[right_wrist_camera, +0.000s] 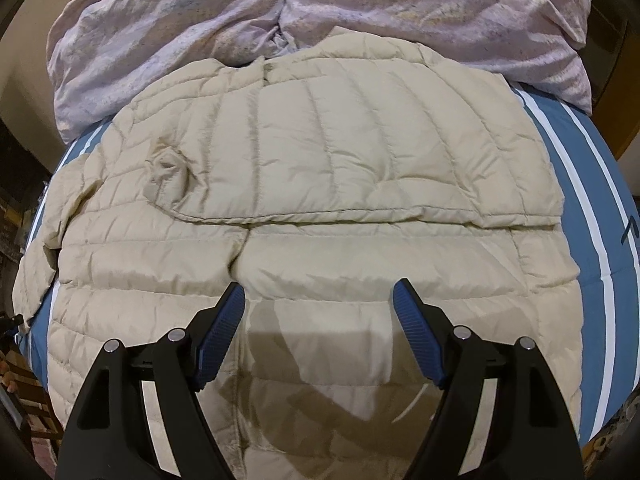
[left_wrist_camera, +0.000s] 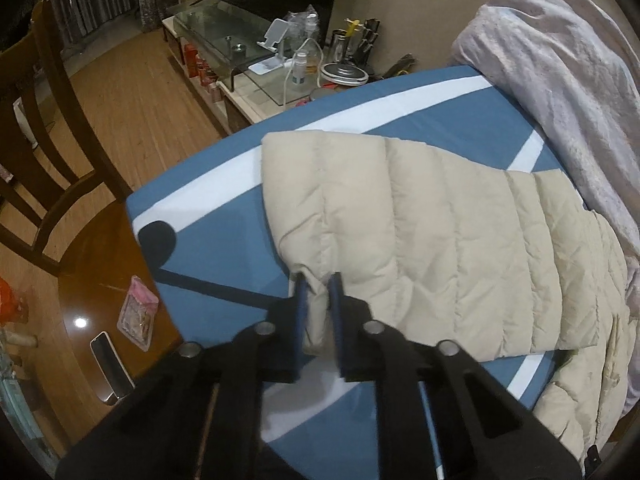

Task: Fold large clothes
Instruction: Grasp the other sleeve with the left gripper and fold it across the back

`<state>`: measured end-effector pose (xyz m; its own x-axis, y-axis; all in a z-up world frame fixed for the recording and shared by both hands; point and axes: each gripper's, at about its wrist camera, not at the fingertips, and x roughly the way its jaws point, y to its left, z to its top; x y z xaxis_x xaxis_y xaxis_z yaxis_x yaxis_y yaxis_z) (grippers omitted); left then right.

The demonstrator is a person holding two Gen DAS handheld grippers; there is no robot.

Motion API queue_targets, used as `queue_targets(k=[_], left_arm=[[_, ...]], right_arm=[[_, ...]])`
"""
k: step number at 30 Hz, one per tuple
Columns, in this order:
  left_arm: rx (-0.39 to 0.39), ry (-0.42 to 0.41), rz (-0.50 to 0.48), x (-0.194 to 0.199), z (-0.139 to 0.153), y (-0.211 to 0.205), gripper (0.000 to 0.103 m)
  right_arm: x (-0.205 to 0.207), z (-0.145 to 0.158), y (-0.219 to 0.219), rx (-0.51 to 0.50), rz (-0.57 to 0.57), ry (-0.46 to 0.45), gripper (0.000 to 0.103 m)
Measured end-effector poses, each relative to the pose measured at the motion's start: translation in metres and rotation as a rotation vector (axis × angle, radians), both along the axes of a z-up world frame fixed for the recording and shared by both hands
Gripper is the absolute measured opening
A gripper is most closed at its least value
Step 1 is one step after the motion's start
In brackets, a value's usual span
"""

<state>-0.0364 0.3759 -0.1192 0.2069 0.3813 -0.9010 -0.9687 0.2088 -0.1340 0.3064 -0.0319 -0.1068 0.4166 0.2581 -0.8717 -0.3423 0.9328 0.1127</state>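
Note:
A beige quilted puffer jacket [left_wrist_camera: 440, 240] lies spread on a blue sheet with white stripes [left_wrist_camera: 208, 240]. In the left wrist view one sleeve stretches toward me, and my left gripper [left_wrist_camera: 318, 280] is shut on the sleeve's cuff [left_wrist_camera: 316, 316], with fabric pinched between the blue pads. In the right wrist view the jacket's body [right_wrist_camera: 340, 152] fills the middle, a sleeve folded across it. My right gripper [right_wrist_camera: 318, 292] hangs open just above the jacket's lower part, nothing between its fingers.
A rumpled pale lilac quilt [right_wrist_camera: 200, 12] is heaped behind the jacket. Left of the bed stand a wooden table [left_wrist_camera: 92, 264] with a phone [left_wrist_camera: 110, 364] and a pink pouch [left_wrist_camera: 138, 314], a wooden chair [left_wrist_camera: 52, 160], and a cluttered glass-topped low cabinet [left_wrist_camera: 224, 40].

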Motion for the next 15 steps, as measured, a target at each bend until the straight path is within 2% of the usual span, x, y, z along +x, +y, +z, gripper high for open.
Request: queue_targets(k=[2,7,15], left_arm=[[0.011,0.007,-0.005,0.003,0.0,-0.001,0.004],[0.048,-0.008,-0.011,0.008,0.009,-0.004,0.002],[0.223,-0.02,-0.142,0.052,0.065,-0.018,0.002]], right_arm=[[0.001,-0.001,-0.003,0.003,-0.008,0.005,0.078],[0.003,-0.002,-0.007,0.003,-0.012,0.006,0.078],[0.008,-0.002,-0.011,0.017,-0.018,0.01,0.078]])
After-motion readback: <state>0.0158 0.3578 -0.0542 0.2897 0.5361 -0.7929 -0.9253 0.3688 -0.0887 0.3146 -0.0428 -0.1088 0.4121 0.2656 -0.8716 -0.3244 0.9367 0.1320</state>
